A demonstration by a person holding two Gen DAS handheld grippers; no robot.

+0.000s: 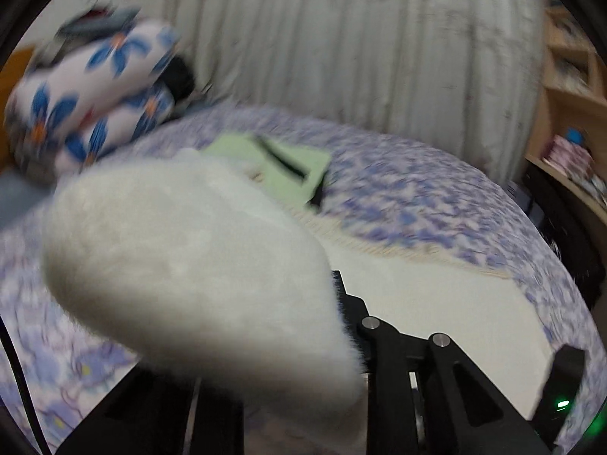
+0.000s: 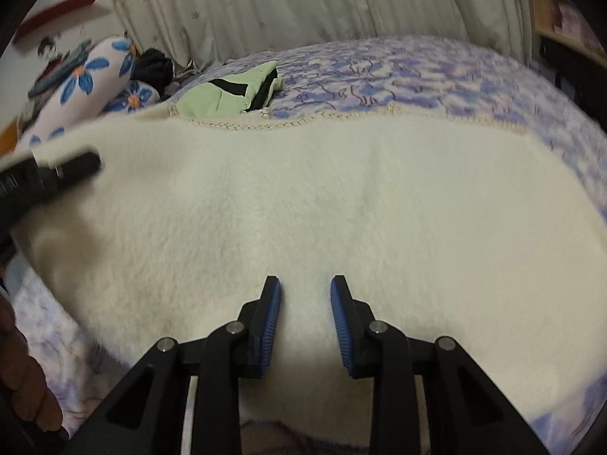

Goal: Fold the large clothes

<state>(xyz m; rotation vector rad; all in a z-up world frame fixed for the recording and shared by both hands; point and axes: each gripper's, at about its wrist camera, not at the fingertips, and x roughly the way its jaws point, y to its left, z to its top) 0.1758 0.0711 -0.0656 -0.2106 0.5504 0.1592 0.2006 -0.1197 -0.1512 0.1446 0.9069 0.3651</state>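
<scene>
A large cream fluffy garment (image 2: 303,208) lies spread flat over the bed, its knitted trim along the far edge. In the left wrist view a bunched fold of this garment (image 1: 189,265) is lifted close to the lens. My left gripper (image 1: 296,303) is shut on that fold, and the fabric hides its left finger. The same gripper (image 2: 76,167) shows at the garment's left edge in the right wrist view. My right gripper (image 2: 305,318) stands open just over the near middle of the garment, its blue pads (image 2: 271,322) apart, gripping nothing.
The bed has a purple patterned cover (image 1: 417,197). A folded green garment (image 2: 227,94) lies beyond the cream one. Pillows with blue flowers (image 2: 87,76) are stacked at the far left, a curtain (image 1: 341,38) hangs behind, wooden shelves (image 1: 569,113) stand right. A hand (image 2: 22,379) shows lower left.
</scene>
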